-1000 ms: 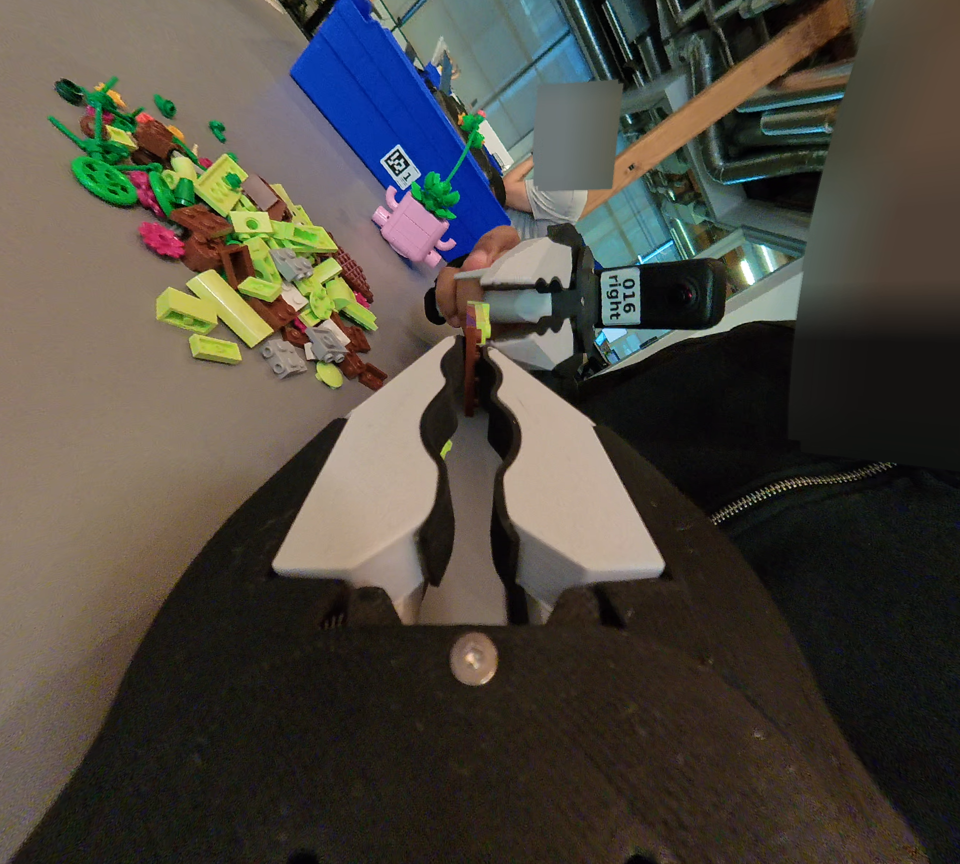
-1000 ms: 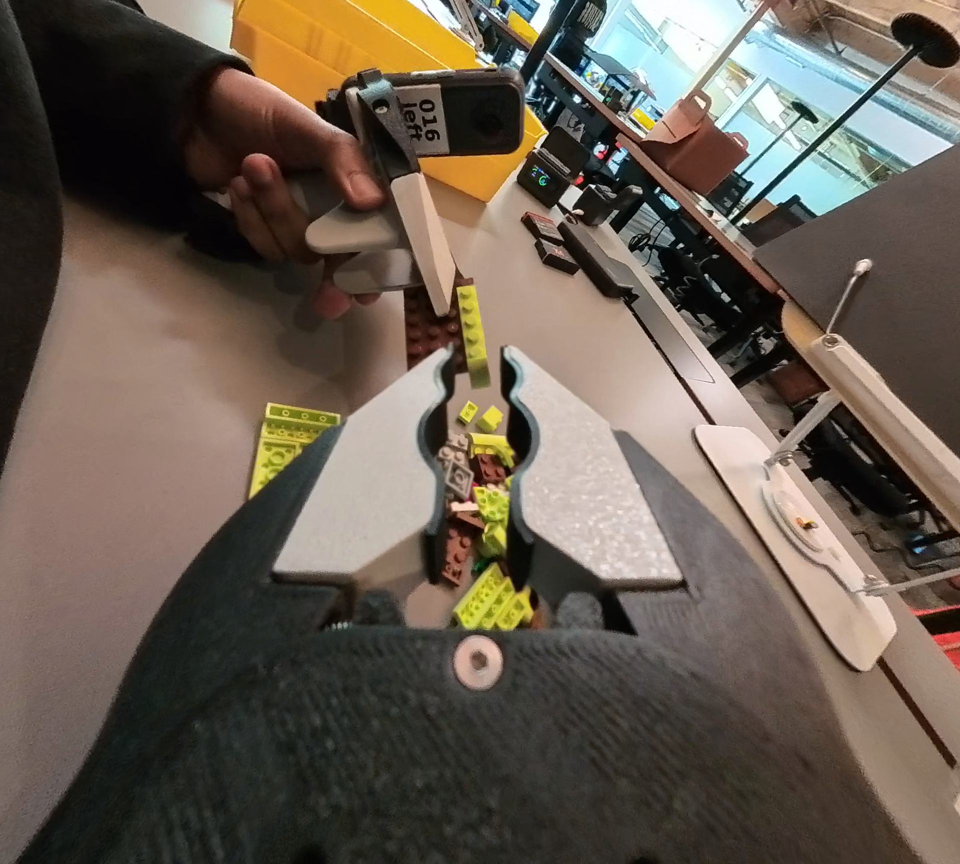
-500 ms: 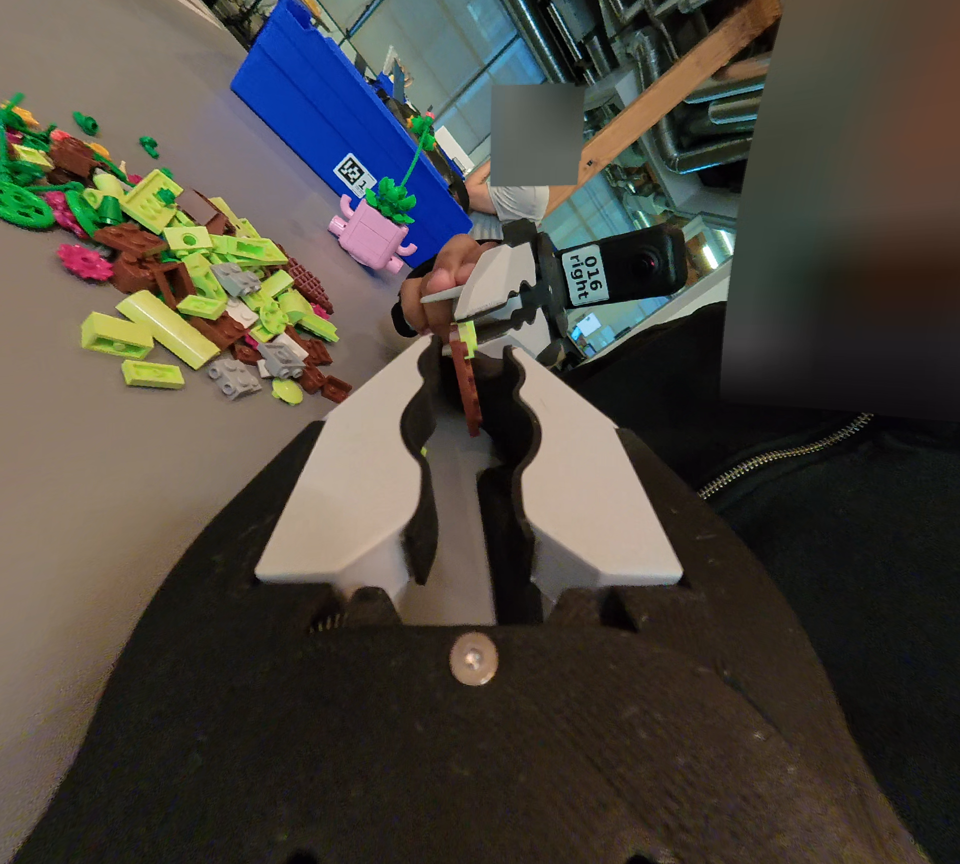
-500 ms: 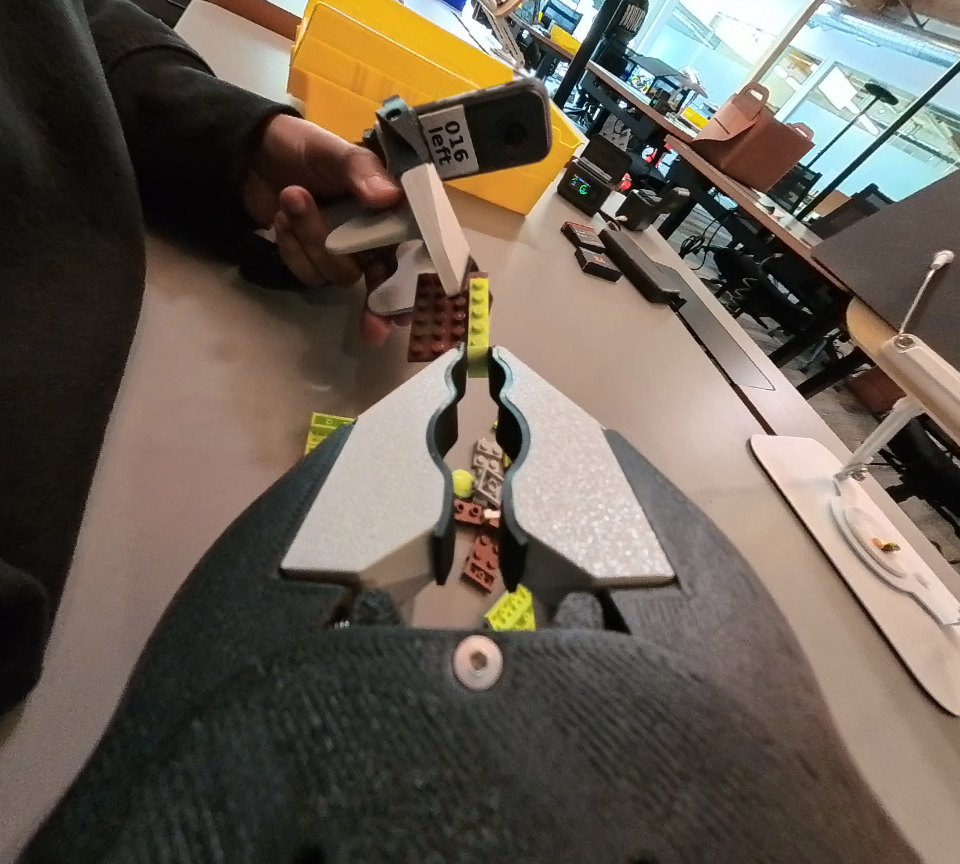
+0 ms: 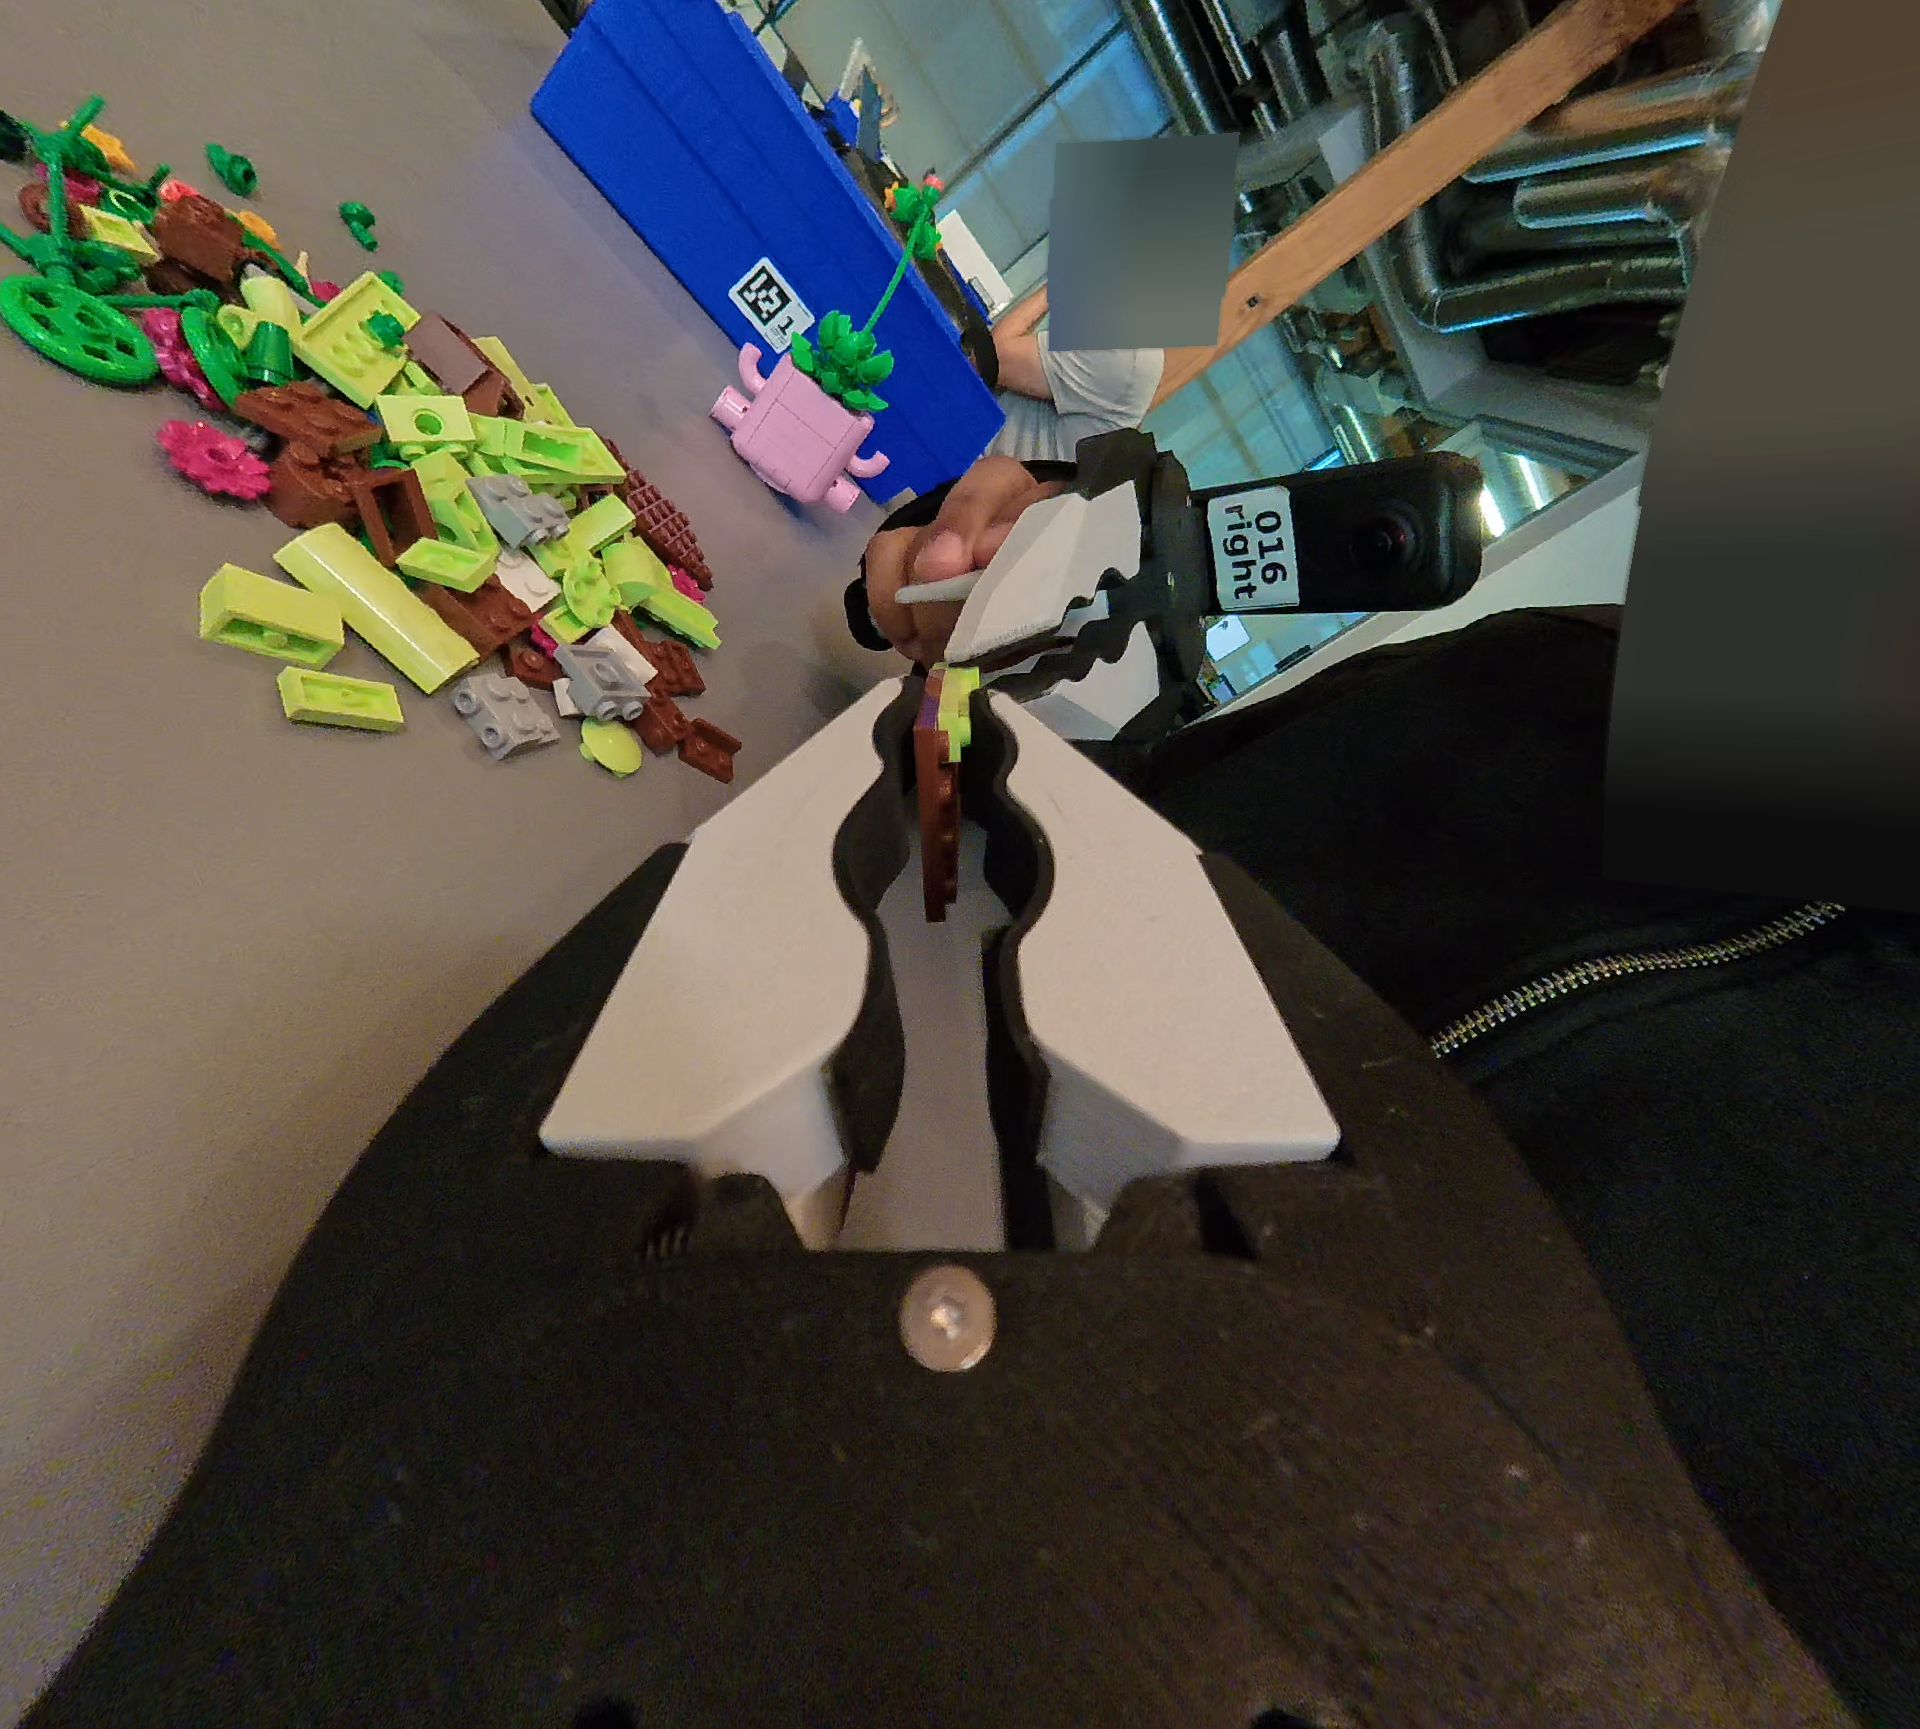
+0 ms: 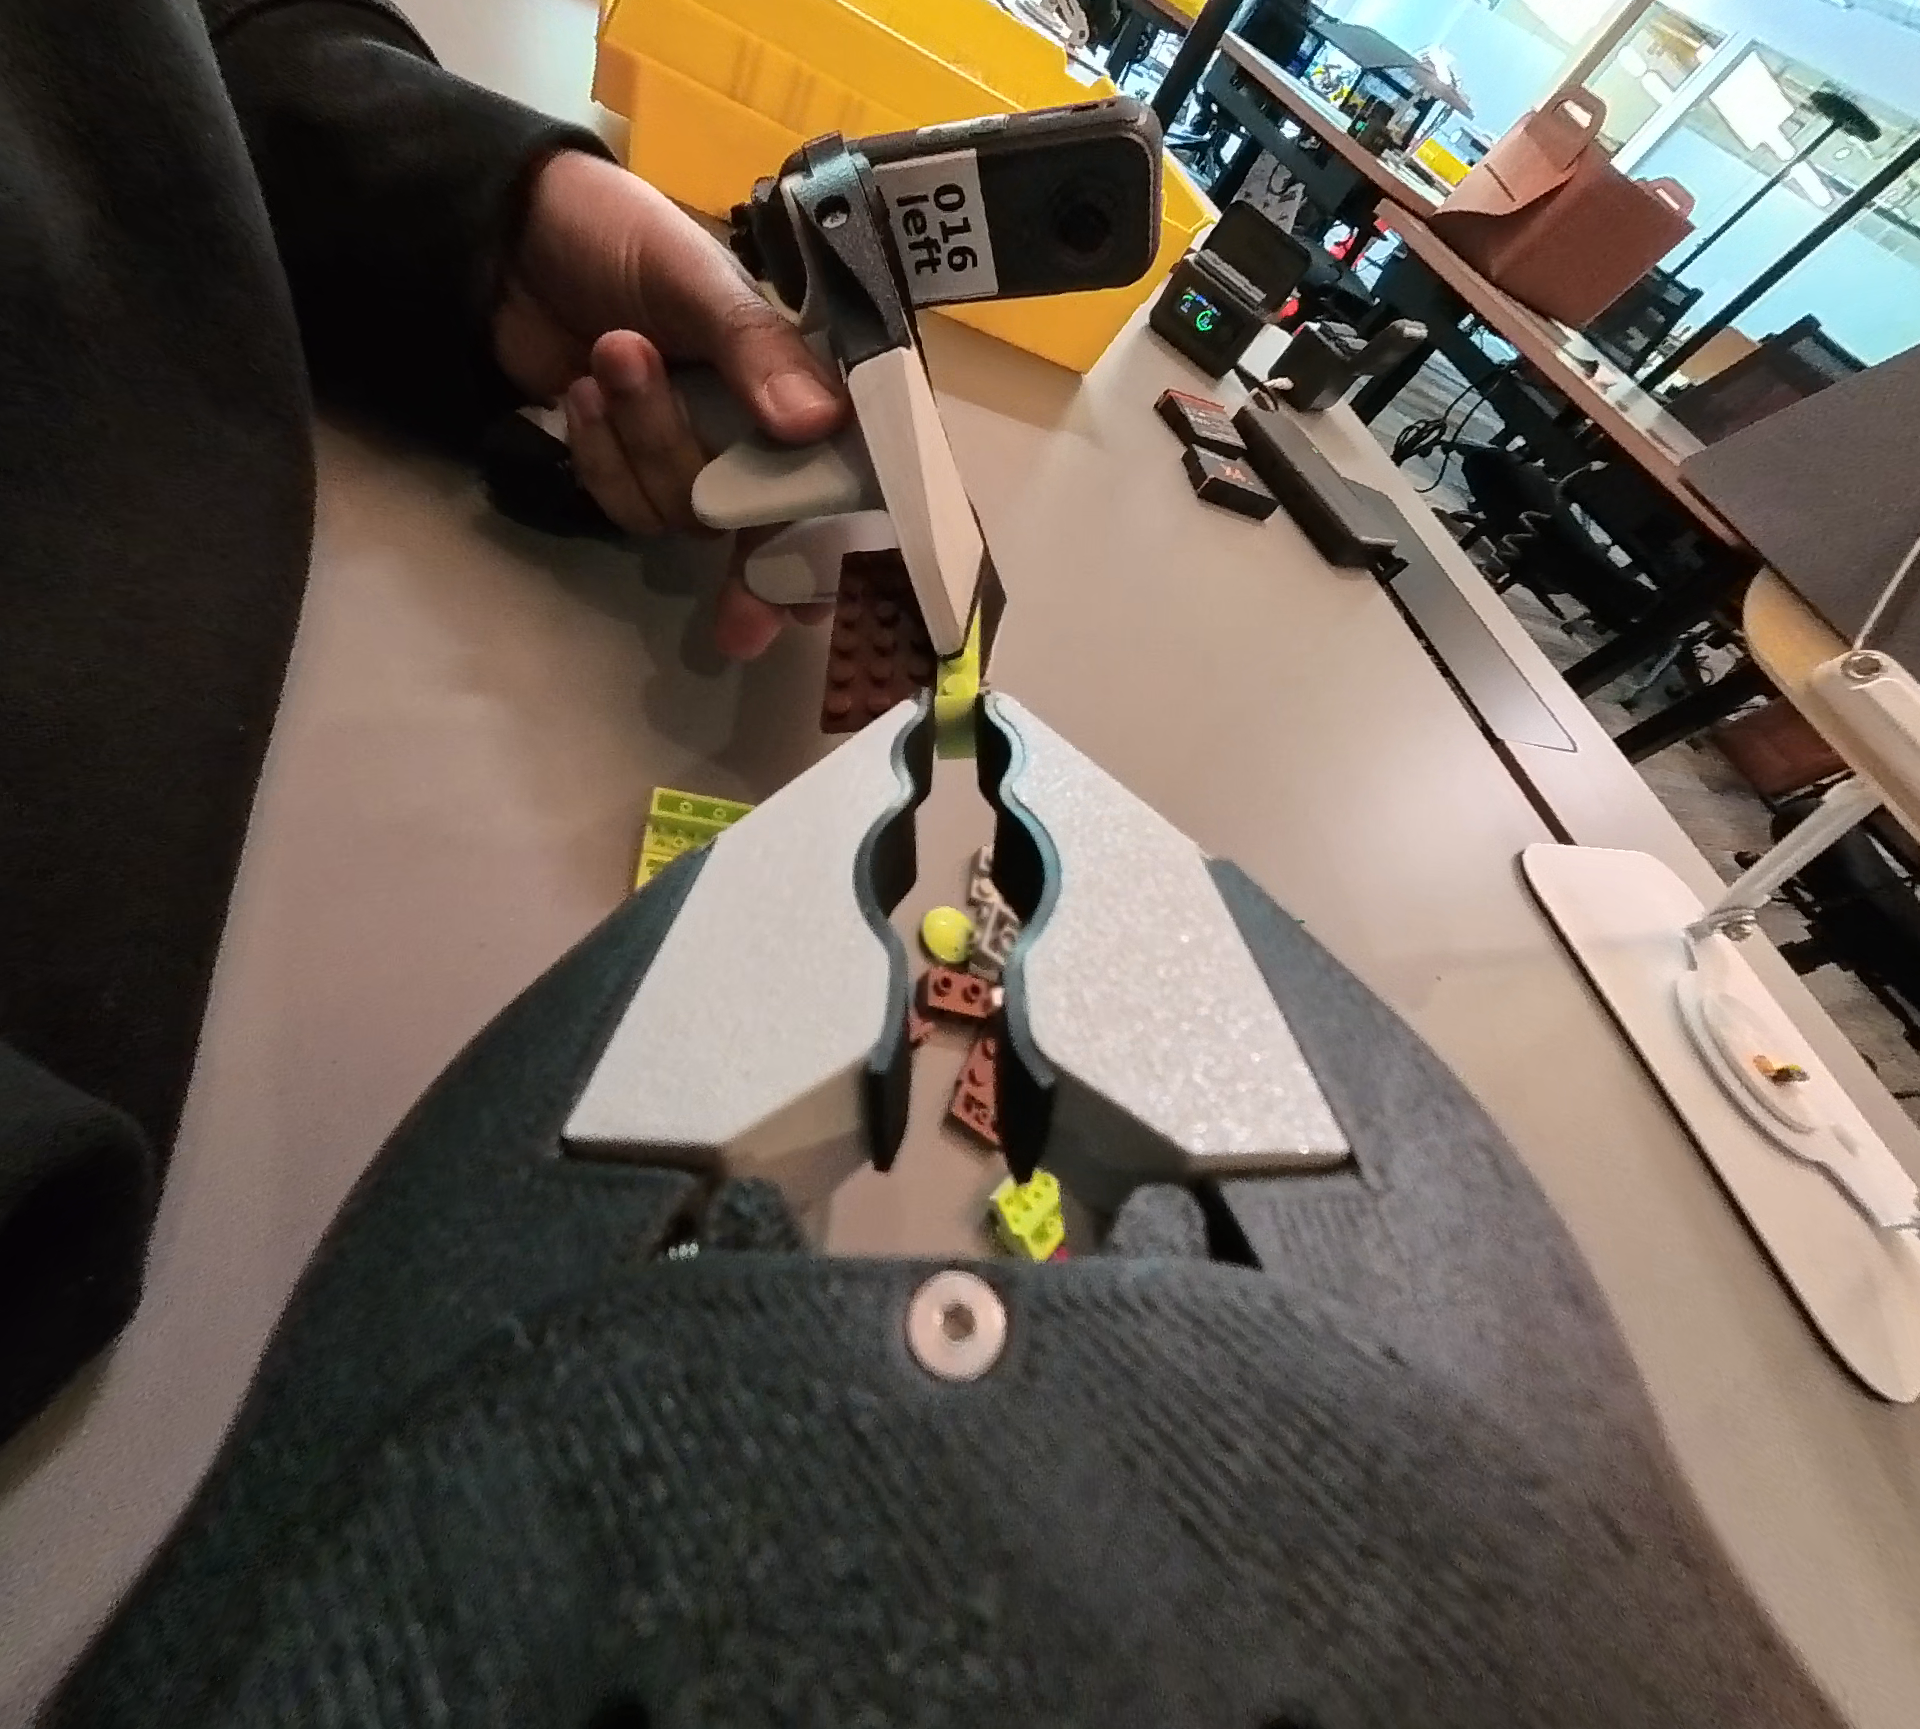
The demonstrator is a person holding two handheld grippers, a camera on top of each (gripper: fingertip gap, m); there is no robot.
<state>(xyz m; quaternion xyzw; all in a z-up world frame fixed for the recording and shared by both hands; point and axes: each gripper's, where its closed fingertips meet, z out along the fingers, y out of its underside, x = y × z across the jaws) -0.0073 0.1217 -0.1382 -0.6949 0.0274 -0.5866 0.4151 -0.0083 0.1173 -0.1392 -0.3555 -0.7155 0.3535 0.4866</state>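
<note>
My left gripper [image 5: 940, 715] is shut on a brown studded plate [image 5: 938, 832], held edge-on above the grey table. A lime strip brick [image 5: 958, 692] sits along the plate's far edge. My right gripper [image 6: 953, 729] is shut on that lime brick [image 6: 956, 705], tip to tip with the left gripper. In the right wrist view the left gripper's white finger [image 6: 925, 495] comes down onto the lime brick, with the brown plate [image 6: 873, 640] behind it. In the left wrist view the right gripper [image 5: 987, 656] comes in from above right.
A pile of lime, brown, grey and green bricks [image 5: 436, 484] lies on the table to the left, with a pink pot with a green plant [image 5: 800, 432] and a blue bin [image 5: 727, 173] behind. A yellow bin [image 6: 831, 38], lime plates [image 6: 681, 832], loose bricks [image 6: 961, 993] and a white lamp base [image 6: 1714, 1056] are nearby. My left and right fingertips are right by each other.
My right gripper has moved up to the lime brick on the brown plate and shut on it. Both grippers have drawn closer together and tilted.
</note>
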